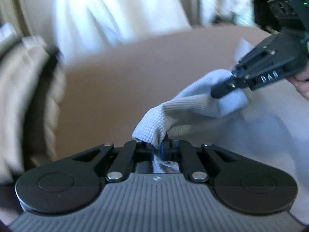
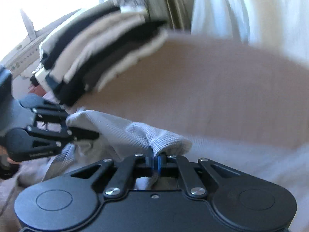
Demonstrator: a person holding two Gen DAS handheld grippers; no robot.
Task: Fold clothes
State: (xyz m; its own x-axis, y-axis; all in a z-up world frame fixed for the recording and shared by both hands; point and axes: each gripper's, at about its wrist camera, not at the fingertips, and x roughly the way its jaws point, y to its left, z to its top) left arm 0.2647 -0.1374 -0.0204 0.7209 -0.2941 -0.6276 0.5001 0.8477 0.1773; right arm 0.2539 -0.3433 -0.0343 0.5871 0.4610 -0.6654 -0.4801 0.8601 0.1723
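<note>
Gripping from the left, the left gripper (image 1: 157, 150) has its blue-padded jaws pinched tight on one end of a small pale grey-blue ribbed knit garment (image 1: 193, 104), a fold of the cloth bulging up above the pads and a strip of it trailing back between the black linkage arms. In the left wrist view, far left, a blurred stack of folded clothes in cream, black and grey (image 1: 34, 89) stands at the edge of the tan, smooth table top (image 1: 125, 73), and behind the table hangs a white curtain-like cloth (image 1: 108, 11). The knit garment stretches from the left gripper up and to the right, lifted off the table, to the right gripper (image 1: 222, 90), whose jaws are likewise closed on the other end of it, with the person's hand (image 1: 301, 81) just showing at the frame edge. In the right wrist view the same stack (image 2: 92, 58) sits upper left, the left gripper (image 2: 83, 133) enters from the left holding the garment (image 2: 123, 131), and the right gripper (image 2: 154, 160) clamps a bunched fold of the weave at lower centre, above white cloth (image 2: 241, 154) that lies on the table.
</note>
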